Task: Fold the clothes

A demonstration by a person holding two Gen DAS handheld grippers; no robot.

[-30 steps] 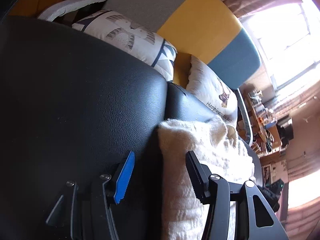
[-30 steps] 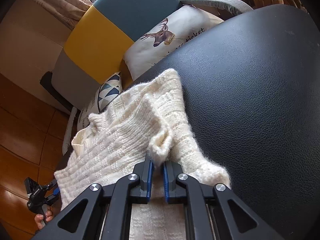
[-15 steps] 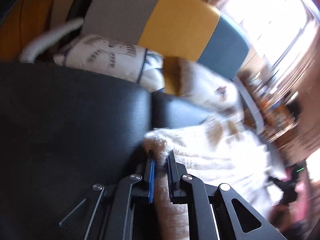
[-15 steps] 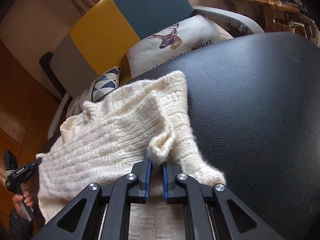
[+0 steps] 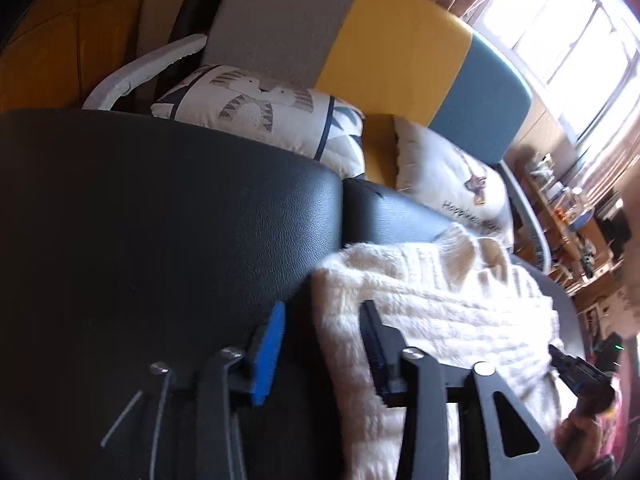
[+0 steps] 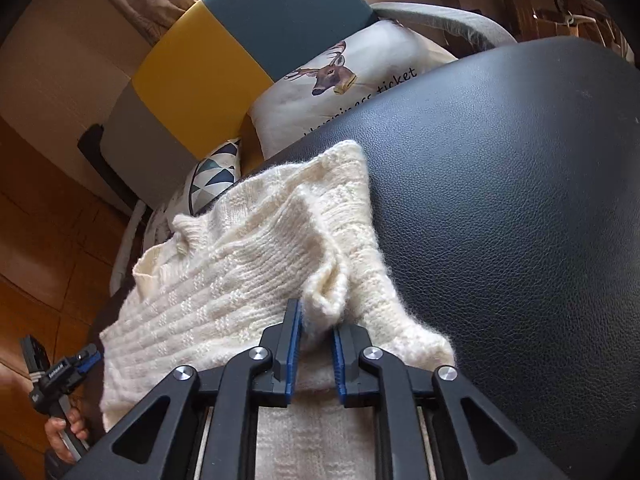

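I see the cream sweater (image 6: 248, 264) lying on the black leather cushion (image 6: 520, 200), stretching leftward from my right gripper (image 6: 316, 344), narrowly parted around a knit bunch, to my left gripper (image 5: 320, 344), gaping wide astride its edge.

This looks like a living room in a home, with a grey, yellow and blue chair (image 6: 224, 80) at 11 o'clock holding a deer pillow (image 6: 340, 92), a sunny window (image 5: 576, 52) with curtains at 2 o'clock, and a wooden floor (image 6: 44, 240).
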